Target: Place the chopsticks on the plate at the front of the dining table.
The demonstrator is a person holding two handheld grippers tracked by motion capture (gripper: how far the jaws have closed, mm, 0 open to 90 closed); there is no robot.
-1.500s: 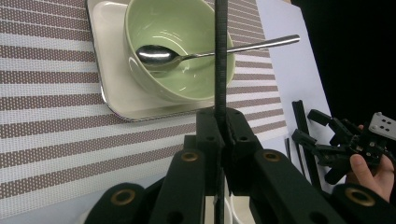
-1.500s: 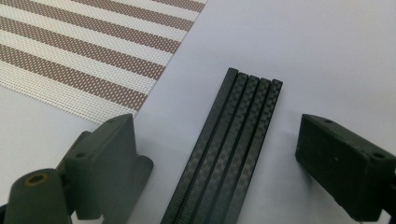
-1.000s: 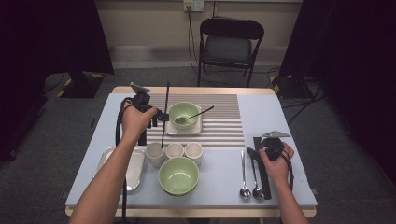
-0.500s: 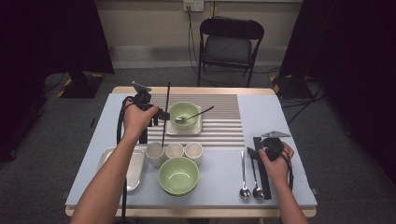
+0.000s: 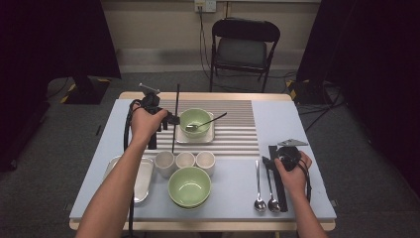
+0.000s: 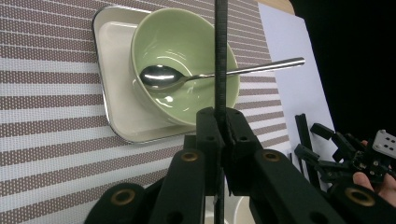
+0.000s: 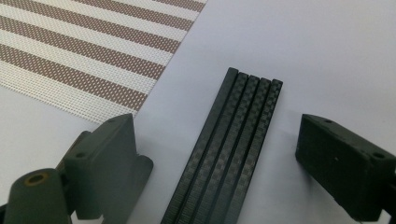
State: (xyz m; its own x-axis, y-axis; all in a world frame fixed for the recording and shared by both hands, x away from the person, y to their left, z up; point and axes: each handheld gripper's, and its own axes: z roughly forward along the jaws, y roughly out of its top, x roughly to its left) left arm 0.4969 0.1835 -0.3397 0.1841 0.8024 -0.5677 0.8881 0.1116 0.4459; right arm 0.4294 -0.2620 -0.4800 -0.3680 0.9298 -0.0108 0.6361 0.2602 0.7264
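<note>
My left gripper [image 5: 170,119] is shut on a thin black stick [image 5: 175,116] that crosses its jaws, just left of a small green bowl [image 5: 195,120]. In the left gripper view the stick [image 6: 220,56] rises from the closed jaws of the left gripper [image 6: 223,122] in front of the bowl [image 6: 184,51]. A steel spoon [image 6: 161,77] lies in that bowl, which sits on a small white tray [image 6: 112,74]. My right gripper [image 5: 271,161] rests open at the table's right, its jaws either side of a bundle of black sticks [image 7: 233,149] lying flat.
A striped placemat [image 5: 237,124] lies under the tray. Three small cups [image 5: 185,159] stand in a row, with a larger green bowl [image 5: 189,186] in front. A metal tray [image 5: 141,173] sits front left, two spoons [image 5: 258,188] front right. A chair [image 5: 245,49] stands behind the table.
</note>
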